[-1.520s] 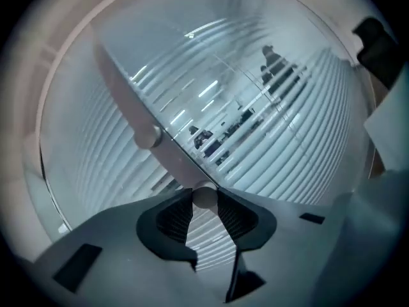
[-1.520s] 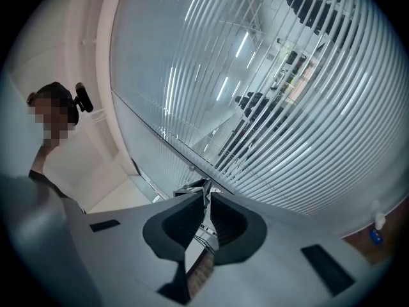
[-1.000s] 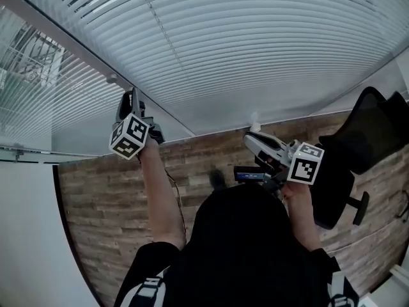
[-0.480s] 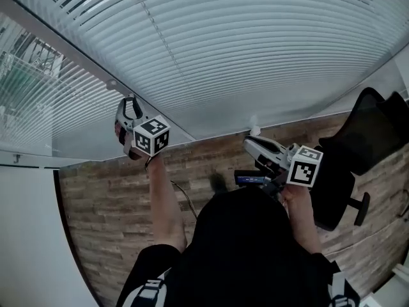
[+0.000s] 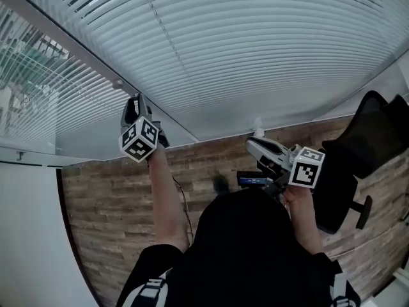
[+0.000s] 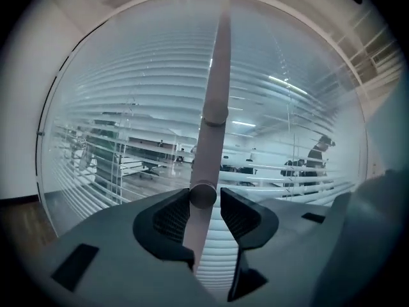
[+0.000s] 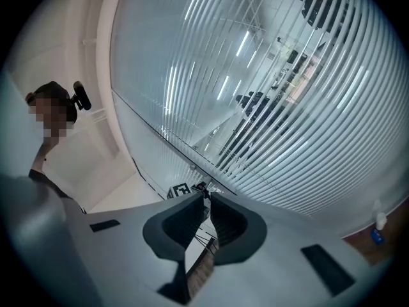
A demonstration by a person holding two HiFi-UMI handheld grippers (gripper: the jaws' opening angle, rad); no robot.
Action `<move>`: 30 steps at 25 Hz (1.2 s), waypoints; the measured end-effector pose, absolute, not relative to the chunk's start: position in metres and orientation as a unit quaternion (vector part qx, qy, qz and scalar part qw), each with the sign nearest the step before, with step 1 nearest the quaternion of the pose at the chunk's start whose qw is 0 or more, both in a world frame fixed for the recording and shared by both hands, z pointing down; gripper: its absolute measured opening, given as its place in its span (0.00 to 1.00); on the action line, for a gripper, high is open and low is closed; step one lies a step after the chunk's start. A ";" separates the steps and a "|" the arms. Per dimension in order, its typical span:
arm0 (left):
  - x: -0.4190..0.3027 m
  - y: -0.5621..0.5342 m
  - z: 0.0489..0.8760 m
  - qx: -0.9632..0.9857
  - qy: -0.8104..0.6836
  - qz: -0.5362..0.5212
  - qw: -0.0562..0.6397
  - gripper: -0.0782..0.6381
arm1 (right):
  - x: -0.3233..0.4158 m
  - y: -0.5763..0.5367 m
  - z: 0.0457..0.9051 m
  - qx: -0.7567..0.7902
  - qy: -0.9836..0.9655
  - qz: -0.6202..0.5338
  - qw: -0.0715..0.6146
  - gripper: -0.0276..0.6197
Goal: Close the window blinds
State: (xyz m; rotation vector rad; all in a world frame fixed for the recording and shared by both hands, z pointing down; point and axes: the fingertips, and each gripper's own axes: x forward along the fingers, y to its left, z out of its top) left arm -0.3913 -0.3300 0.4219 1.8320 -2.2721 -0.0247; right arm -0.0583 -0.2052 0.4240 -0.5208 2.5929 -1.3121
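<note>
While head view hides it, left gripper [image 6: 205,197] jaws, just opened, flank wand [image 6: 215,94]; right gripper [image 7: 208,200] closed.

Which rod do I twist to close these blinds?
Start at the wall of white slatted blinds. One pale rod hangs straight down in front of the slats. Unlike the thin cords either side, it is thick, stiff and ends in a round cap.

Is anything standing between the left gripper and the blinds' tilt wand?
Nothing visible does. The tilt wand hangs right between the jaws of the left gripper, which have just been opening and stand apart around it.
</note>
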 end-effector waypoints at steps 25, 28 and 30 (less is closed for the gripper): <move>-0.395 -0.330 0.418 0.625 -0.773 -0.022 0.110 0.31 | -0.056 -0.205 0.429 -0.180 0.872 -0.446 0.095 0.11; -0.396 -0.330 0.420 0.620 -0.779 0.013 0.086 0.30 | -0.055 -0.205 0.431 -0.181 0.871 -0.447 0.095 0.11; -0.394 -0.332 0.422 0.588 -0.794 0.157 -0.006 0.30 | -0.055 -0.205 0.431 -0.181 0.871 -0.447 0.095 0.11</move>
